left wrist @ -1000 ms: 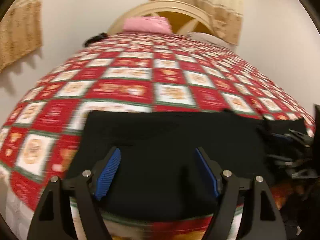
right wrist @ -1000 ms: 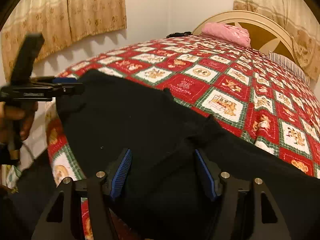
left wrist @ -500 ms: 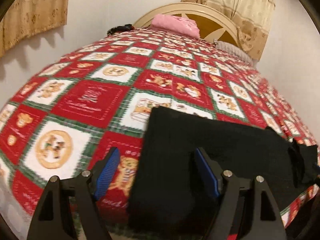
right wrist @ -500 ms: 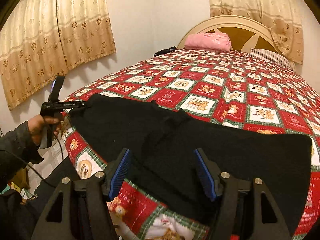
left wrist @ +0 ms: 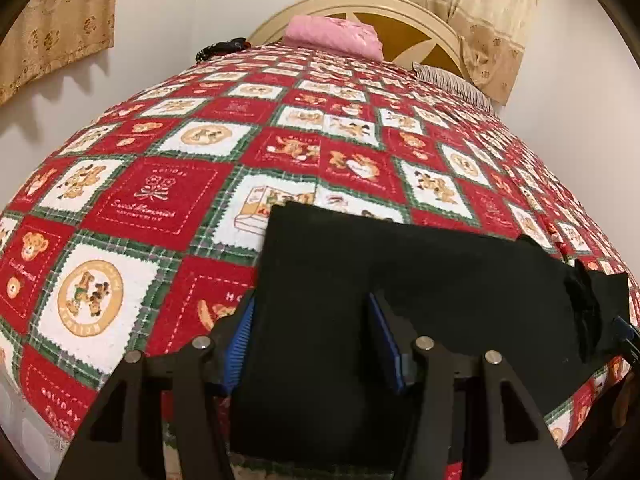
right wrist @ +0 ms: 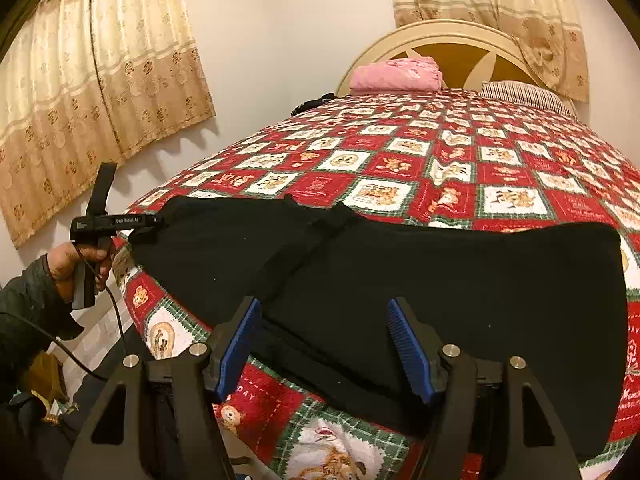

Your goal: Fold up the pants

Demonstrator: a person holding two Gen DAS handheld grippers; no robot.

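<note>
A: Two tongs, both spread? 
B: Yes. The left tongs (left wrist: 310, 340) straddle the black pants' (right wrist: 400, 272) near-left corner; the right tongs (right wrist: 326, 344) gape above the dark, matte cloth lying flat on the quilted bed (right wrist: 500, 160), folds indistinct.

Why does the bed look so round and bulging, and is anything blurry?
Left wrist view: the fisheye lens bows the red checked bedspread into a dome, and the far pink folded cloth is soft. Right wrist view: same bulge, sharper; the black pants show almost no detail, and the beige curtain casts a wall shadow.
</note>
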